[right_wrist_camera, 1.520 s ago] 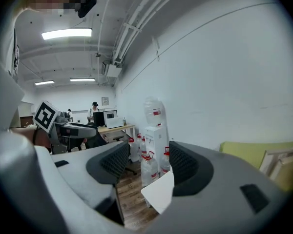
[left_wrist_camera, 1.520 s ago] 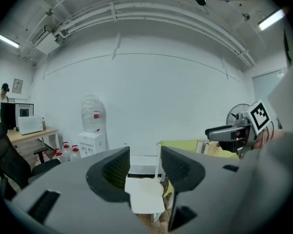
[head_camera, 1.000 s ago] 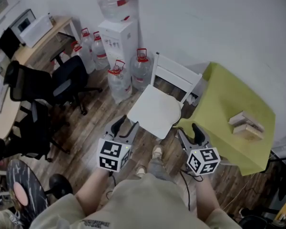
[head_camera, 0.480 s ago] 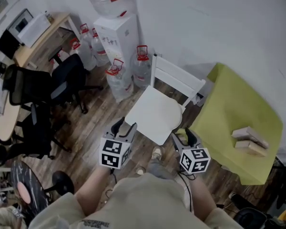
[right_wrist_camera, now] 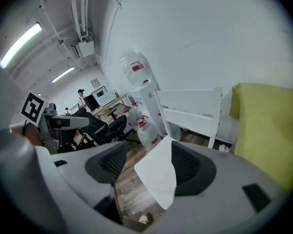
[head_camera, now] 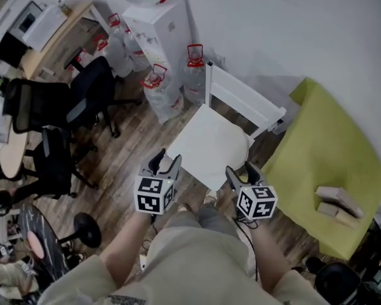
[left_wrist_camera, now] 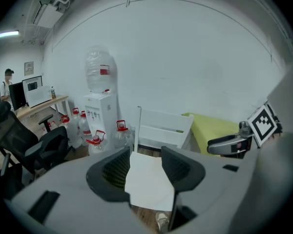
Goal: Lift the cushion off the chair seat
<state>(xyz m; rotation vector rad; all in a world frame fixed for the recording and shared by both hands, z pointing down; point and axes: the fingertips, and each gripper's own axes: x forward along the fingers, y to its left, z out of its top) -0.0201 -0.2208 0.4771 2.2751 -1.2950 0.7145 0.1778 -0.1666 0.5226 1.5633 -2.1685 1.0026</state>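
writing: none legible. the red label on the big bottle atop the white water dispenser is too small to read, as are the labels on the red-capped water bottles on the floor beside it. each gripper's cube carries only black-and-white square markers.

task item: the white cushion lies flat on the seat of the white chair, mid-frame in the head view. the dispenser stands at its 11 o'clock and a green-covered table at its 3 o'clock.

left gripper: at the cushion's 7 o'clock, just short of the front edge. fingers spread, nothing pinched; the cushion shows beyond the gap.

right gripper: at the cushion's 5 o'clock, beside the front corner. fingers spread, empty; whether a fingertip touches the cushion cannot be told.

obscured: the dispenser's bottle is cut off at 12 o'clock, the chair legs are hidden under the seat, and both hands sit behind the cubes. the table's far side runs out of frame.
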